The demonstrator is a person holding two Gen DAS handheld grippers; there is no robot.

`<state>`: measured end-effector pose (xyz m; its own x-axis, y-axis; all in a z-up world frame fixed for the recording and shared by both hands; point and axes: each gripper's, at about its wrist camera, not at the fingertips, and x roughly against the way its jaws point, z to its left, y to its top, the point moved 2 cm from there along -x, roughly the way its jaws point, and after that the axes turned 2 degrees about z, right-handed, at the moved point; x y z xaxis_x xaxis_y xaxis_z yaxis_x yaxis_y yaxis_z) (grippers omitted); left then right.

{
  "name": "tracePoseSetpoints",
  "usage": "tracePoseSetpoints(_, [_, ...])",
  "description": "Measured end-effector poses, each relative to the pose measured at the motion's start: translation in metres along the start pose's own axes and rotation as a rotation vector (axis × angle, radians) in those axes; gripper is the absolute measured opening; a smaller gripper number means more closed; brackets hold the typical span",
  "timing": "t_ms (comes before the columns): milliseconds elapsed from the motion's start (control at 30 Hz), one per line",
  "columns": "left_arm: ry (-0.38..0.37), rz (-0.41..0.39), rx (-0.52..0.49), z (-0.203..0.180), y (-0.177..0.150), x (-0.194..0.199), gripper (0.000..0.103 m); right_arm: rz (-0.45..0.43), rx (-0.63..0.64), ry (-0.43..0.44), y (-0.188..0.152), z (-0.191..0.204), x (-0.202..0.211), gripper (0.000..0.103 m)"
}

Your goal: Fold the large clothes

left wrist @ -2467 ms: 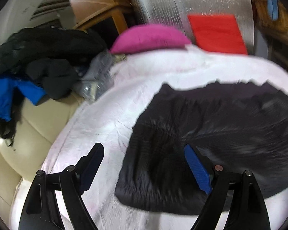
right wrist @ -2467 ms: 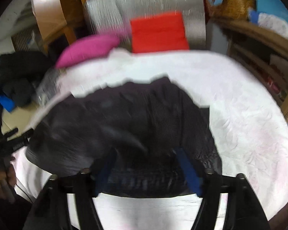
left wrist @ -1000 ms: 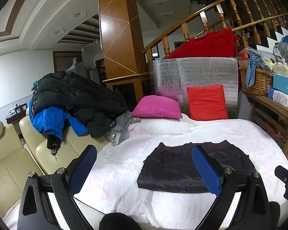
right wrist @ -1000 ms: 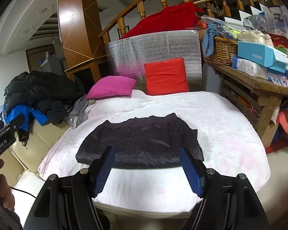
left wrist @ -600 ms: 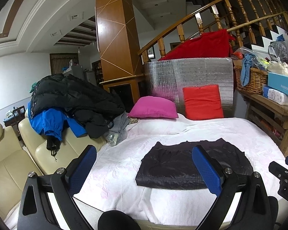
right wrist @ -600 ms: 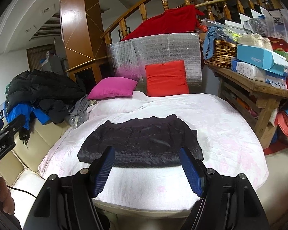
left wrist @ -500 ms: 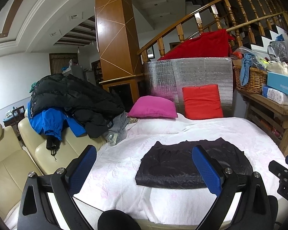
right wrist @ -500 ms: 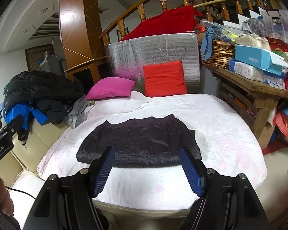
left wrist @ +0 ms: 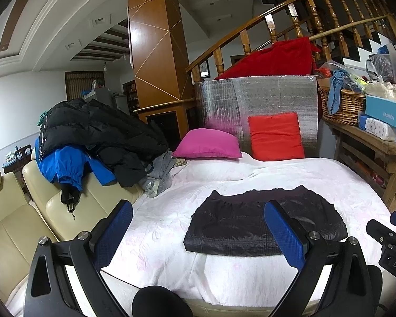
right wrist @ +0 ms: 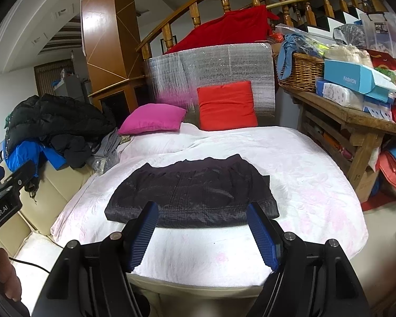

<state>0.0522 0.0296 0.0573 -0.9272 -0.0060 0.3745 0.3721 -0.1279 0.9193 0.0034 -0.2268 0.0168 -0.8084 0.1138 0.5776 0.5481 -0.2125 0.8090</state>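
Clothes first: the only piece laid out for folding is the dark garment (right wrist: 192,194), flat and roughly rectangular on the white quilted cover (right wrist: 303,163). Taking that garment as the landmark, the cover runs out on every side of it, and the near edge of the cover drops away in front of it, toward both grippers.

Beyond the garment, against a silvery padded panel (right wrist: 224,60), stand a pink cushion (right wrist: 151,119) and a red cushion (right wrist: 225,105). To its left a heap of black and blue jackets (left wrist: 92,137) sits piled on a cream sofa (left wrist: 10,224); to its right is a wooden bench (right wrist: 356,121) stacked with a basket and boxes.

Nearer than the garment, the left gripper (left wrist: 198,235) and the right gripper (right wrist: 203,233) both hang short of it with jaws spread wide, grasping nothing and touching no cloth.

My worry from here is the fabric itself, which looks thin and slippery. A pinch that catches only the top layer would likely peel the fold open. A pinch too deep could gather the cover along with it and drag the whole piece askew. The rear edge already looks wavy, so another fold might lock in that unevenness. If the two grippers lift unequally, the far corner at the right, which already pokes out a little, could slide further.
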Motion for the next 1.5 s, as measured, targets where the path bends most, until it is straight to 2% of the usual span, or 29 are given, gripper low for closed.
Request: tracePoseSetpoints(1500, [0.012, 0.014, 0.017, 0.0021, -0.0051, -0.0079, 0.1, 0.004, -0.004, -0.009, 0.0023, 0.0069, -0.0052, 0.073])
